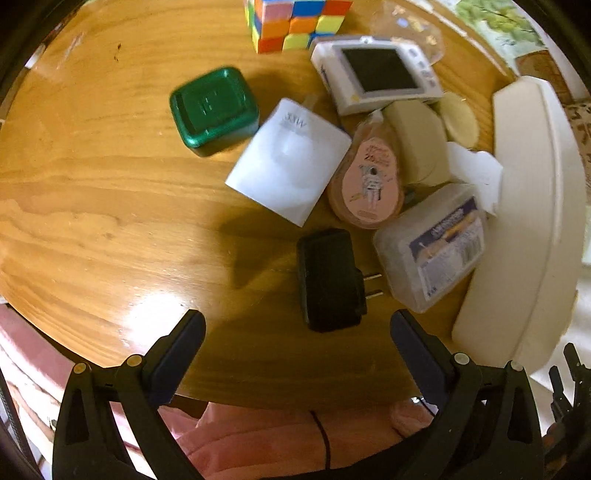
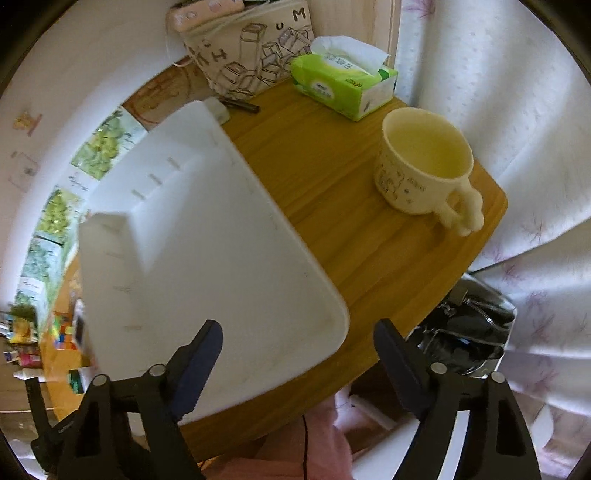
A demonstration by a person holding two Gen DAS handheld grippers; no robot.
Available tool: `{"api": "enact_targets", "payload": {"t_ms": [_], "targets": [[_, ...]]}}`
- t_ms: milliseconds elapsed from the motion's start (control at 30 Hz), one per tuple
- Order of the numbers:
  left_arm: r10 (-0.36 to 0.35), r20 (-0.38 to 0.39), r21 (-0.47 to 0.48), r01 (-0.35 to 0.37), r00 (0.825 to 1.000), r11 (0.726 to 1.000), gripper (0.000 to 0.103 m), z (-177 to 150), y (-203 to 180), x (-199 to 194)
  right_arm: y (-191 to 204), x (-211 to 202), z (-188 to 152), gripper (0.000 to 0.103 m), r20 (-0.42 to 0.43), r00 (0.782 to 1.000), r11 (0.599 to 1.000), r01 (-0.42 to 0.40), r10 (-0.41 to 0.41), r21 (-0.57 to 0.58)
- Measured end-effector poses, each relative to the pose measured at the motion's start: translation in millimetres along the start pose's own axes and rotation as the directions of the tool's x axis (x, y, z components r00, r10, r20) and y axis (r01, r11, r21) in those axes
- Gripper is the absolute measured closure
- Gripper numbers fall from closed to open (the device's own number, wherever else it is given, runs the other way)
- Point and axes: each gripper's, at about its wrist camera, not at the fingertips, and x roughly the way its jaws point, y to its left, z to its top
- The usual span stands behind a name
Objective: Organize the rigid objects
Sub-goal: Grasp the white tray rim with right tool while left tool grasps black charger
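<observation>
The left gripper [image 1: 297, 328] hangs above the near edge of the wooden table [image 1: 92, 184], its jaws spread wide and empty, just short of a black plug [image 1: 327, 278]. Beyond it lie a white charger [image 1: 290, 162], a green box [image 1: 214, 109], a pink tape dispenser [image 1: 367, 181], a clear plastic case [image 1: 432, 251], a small screen device [image 1: 376, 74] and a colour cube [image 1: 295, 22], clustered left of the white tray [image 1: 532, 206]. The right gripper [image 2: 297, 341] is also wide open and holds nothing, poised over the tray's [image 2: 207, 236] near corner. Bare wood stretches right toward a cream mug [image 2: 424, 162] and a tissue pack [image 2: 343, 85] by the far edge, against a curtain [image 2: 517, 110].
</observation>
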Motion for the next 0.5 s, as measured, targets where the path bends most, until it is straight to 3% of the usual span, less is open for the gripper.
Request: {"api": "enact_targets", "payload": {"t_ms": [133,233,500], "targets": [[-0.013,-0.027,-0.044,0.012,1.0,0.999,0.004,4,11,15,-4,17,13,0.025,-0.042,0.999,1.0,0.004,-0.004,-0.012],[-0.028,-0.032,-0.077,0.026,0.999,0.997,0.01,9,20,23,-4,28,22,0.027,-0.069,0.998,1.0,0.003,-0.005,-0.031],[-0.022,0.009,-0.102,0.022,1.0,0.995,0.013,17,33,26,2,47,39,0.032,-0.118,0.993,0.995,-0.007,-0.005,-0.095]]}}
